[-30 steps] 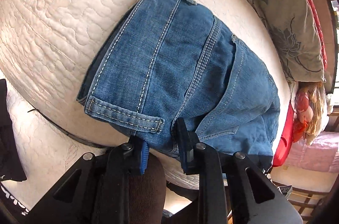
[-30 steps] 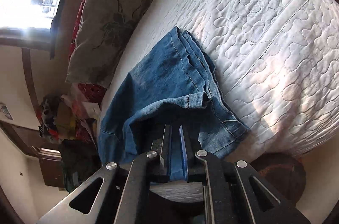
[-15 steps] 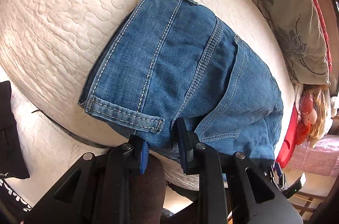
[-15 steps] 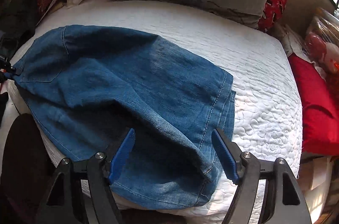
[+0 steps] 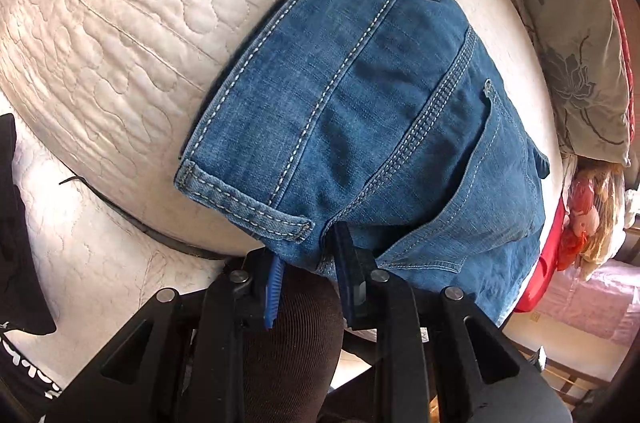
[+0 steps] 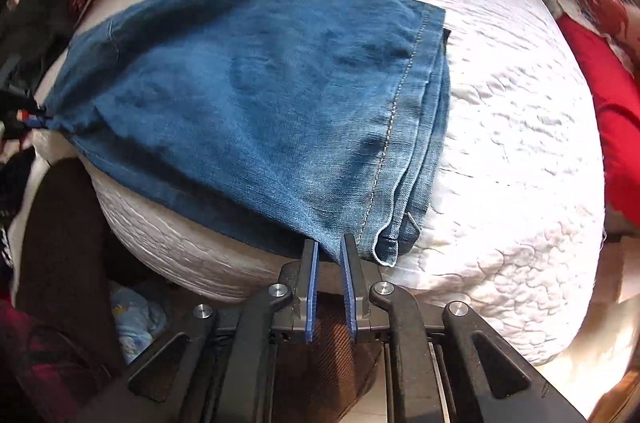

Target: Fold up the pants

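Blue denim pants (image 5: 380, 127) lie folded on a white quilted mattress (image 5: 104, 35), waistband end toward the left wrist camera. My left gripper (image 5: 308, 255) is shut on the waistband edge near a belt loop (image 5: 244, 199). In the right wrist view the pants (image 6: 256, 95) spread across the mattress (image 6: 512, 159) with the stacked hems (image 6: 424, 143) on the right. My right gripper (image 6: 329, 255) is closed on the near corner of the leg end, the denim pinched between its blue pads. The left gripper also shows in the right wrist view (image 6: 34, 121) at the far left, holding the denim.
A grey floral pillow (image 5: 560, 35) and red bedding (image 6: 616, 111) lie at the far side of the bed. Dark clothing (image 5: 16, 231) hangs at the left. A dark brown leg (image 6: 60, 247) stands against the mattress edge. Clutter (image 5: 588, 223) sits beyond the bed's corner.
My right gripper was open wide over the leg end half a second ago and has now closed on the denim's near corner. My left gripper keeps its hold, and the view has shifted slightly.
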The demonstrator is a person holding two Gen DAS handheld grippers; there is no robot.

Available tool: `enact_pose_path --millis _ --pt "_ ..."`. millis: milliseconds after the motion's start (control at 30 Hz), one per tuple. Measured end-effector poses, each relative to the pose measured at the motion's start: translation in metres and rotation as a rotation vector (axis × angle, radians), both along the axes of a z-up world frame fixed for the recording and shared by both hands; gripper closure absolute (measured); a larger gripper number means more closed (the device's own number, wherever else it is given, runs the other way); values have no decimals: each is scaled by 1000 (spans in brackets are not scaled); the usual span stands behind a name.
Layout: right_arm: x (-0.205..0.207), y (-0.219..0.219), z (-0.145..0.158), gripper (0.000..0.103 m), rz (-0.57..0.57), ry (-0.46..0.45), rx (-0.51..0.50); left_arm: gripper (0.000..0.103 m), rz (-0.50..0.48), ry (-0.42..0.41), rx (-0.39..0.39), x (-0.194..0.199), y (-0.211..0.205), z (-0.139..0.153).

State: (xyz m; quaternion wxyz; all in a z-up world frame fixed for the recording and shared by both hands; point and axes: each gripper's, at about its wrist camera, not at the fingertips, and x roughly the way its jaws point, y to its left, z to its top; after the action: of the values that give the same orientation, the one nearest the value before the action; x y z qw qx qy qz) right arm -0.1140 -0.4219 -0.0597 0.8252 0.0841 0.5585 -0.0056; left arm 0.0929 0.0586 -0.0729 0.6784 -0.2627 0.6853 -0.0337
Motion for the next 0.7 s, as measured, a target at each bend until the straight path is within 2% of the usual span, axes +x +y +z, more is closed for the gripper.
enact_pose_path --millis 67,133,200,300,333,467,500,600,633,667,700 --pt "-13 -27 16 72 -149 -77 152 80 -22 -47 -12 -4 4 11" --pt "-26 -51 23 36 -291 -125 284 78 -48 -99 -8 -12 5 23" --pt "-36 -66 20 35 -398 -152 393 78 -71 -131 -6 -21 6 29" --pt "-42 -77 0 35 -524 -156 620 76 -77 -135 -91 -31 2 26" --pt "-42 -78 -8 35 -562 -143 669 76 -72 -132 -111 -33 -1 24" --pt "-31 -76 -35 35 -654 -98 702 76 -39 -83 -183 -26 -9 7" --pt "-29 -76 -38 38 -667 -103 717 76 -36 -70 -188 -23 -13 3" --pt "-27 -74 -48 64 -704 -110 729 76 -31 -51 -146 -14 -25 -2" --pt "-27 -76 -50 89 -700 -116 725 76 -26 -47 -131 -11 -26 -2" --pt "-27 -76 -51 94 -690 -128 748 76 -14 -35 -126 -10 -26 -2" --pt "-30 -77 -49 94 -687 -148 771 76 -8 -31 -127 -10 -26 -1"
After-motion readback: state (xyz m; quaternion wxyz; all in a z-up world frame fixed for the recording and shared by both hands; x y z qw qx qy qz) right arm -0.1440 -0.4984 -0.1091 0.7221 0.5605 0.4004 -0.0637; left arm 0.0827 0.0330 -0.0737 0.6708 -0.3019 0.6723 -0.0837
